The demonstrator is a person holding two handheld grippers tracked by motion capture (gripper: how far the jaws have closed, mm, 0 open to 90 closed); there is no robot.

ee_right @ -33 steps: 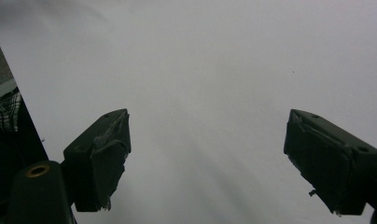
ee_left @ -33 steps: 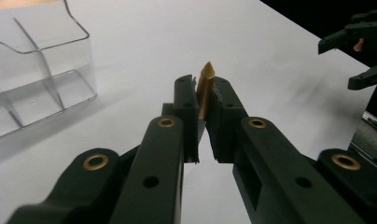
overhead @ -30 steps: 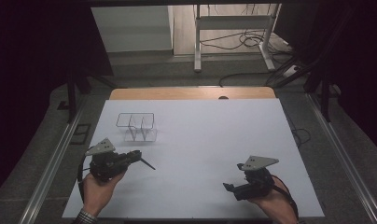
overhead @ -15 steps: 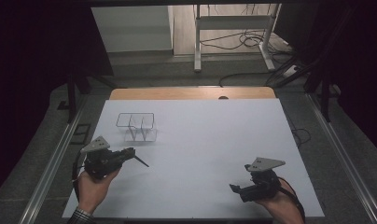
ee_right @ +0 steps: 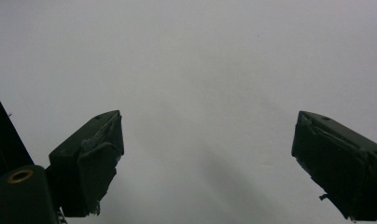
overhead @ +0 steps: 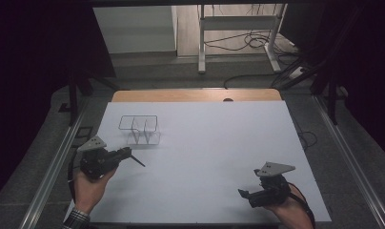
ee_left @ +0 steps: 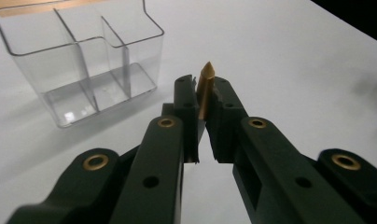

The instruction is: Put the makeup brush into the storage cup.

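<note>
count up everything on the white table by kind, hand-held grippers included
Hand-held grippers: 2 (left hand-held gripper, right hand-held gripper)
Clear plastic organizer: 1
Pen-like stick with a gold tip, clamped in the left one's jaws: 1
Total: 4

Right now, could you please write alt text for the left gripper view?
The left gripper pinches a slim gold-tipped pen between its black fingers. Beyond it, a clear, empty plastic organizer with compartments stands on the white table.
</note>
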